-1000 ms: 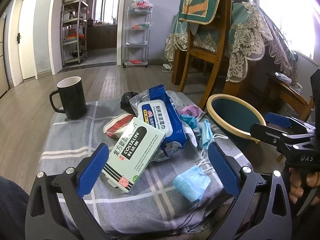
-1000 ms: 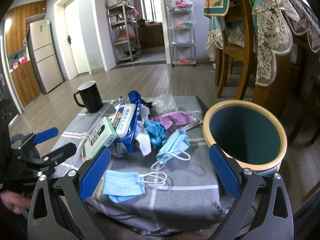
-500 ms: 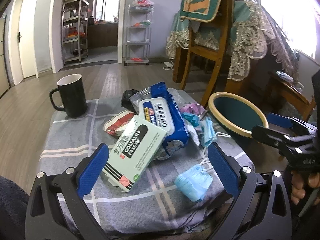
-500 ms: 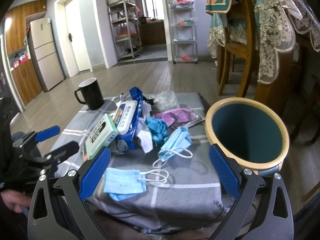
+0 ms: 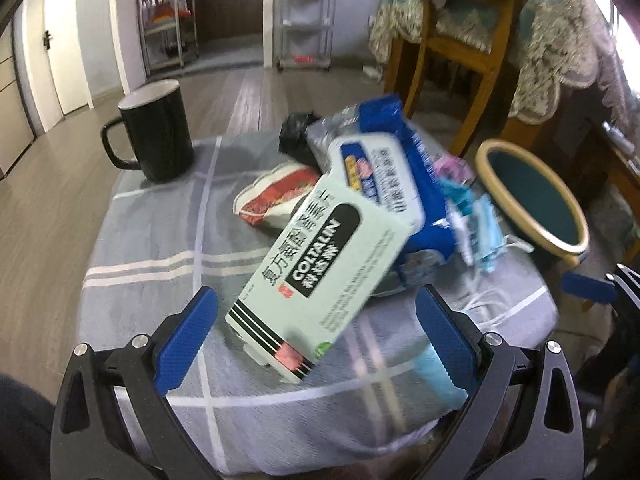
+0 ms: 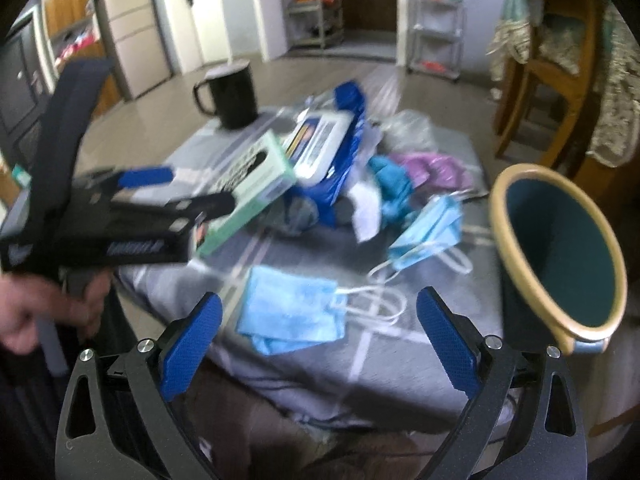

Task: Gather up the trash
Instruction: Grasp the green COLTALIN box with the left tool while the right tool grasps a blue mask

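Trash lies heaped on a low table under a grey checked cloth [image 5: 160, 240]. My left gripper [image 5: 316, 320] is open, and the near end of a pale green medicine box [image 5: 320, 276] lies between its blue pads without touching them. Behind the box are a blue wet-wipes pack [image 5: 384, 184], a red-and-white wrapper [image 5: 276, 196] and a black bag [image 5: 296, 136]. My right gripper [image 6: 320, 320] is open just in front of a crumpled blue face mask [image 6: 292, 316]. A second mask [image 6: 428, 236] and a purple wrapper [image 6: 436, 168] lie beyond. The teal bin [image 6: 560, 248] stands at the right.
A black mug [image 5: 156, 132] stands at the table's far left corner. A wooden chair [image 5: 452, 48] and a lace-covered table are behind the bin. In the right wrist view the left gripper [image 6: 192, 190] and the hand [image 6: 48, 308] holding it fill the left side.
Both grippers have moved forward to the table; the left one now has the green box's end between its pads, the right one has closed in on the near mask. Both stay open.
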`<control>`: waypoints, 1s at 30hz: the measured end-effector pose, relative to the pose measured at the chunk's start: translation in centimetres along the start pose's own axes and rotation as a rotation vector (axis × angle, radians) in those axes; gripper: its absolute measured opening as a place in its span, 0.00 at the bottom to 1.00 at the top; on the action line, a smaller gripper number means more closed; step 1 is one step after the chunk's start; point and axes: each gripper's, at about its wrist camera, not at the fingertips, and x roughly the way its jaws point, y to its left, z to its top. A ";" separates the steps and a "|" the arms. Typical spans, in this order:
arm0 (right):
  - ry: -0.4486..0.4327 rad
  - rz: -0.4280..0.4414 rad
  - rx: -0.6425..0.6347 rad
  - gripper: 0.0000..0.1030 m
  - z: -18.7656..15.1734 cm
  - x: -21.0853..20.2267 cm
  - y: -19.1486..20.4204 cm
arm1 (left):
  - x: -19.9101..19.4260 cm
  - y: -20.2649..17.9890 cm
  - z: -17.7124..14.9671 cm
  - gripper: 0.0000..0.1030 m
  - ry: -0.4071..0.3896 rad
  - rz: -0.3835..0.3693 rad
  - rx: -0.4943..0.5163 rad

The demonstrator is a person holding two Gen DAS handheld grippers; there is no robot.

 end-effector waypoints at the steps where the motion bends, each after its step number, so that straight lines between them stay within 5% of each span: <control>1: 0.017 0.007 -0.006 0.93 0.0 0.4 0.1 | 0.4 0.1 0.1 0.94 0.013 -0.001 0.010; 8: 0.107 0.069 -0.020 0.89 -0.1 3.3 1.5 | 3.0 0.0 0.8 0.94 0.101 -0.032 0.115; 16: 0.183 0.053 -0.039 0.65 -0.6 6.5 2.5 | 4.7 0.0 0.6 0.94 0.155 -0.076 0.128; 27: 0.155 0.056 -0.022 0.28 -0.5 5.9 1.6 | 5.3 -0.3 0.5 0.94 0.155 -0.090 0.154; 30: 0.143 0.066 -0.015 0.25 -0.4 5.6 1.6 | 5.2 -0.2 0.6 0.94 0.150 -0.107 0.148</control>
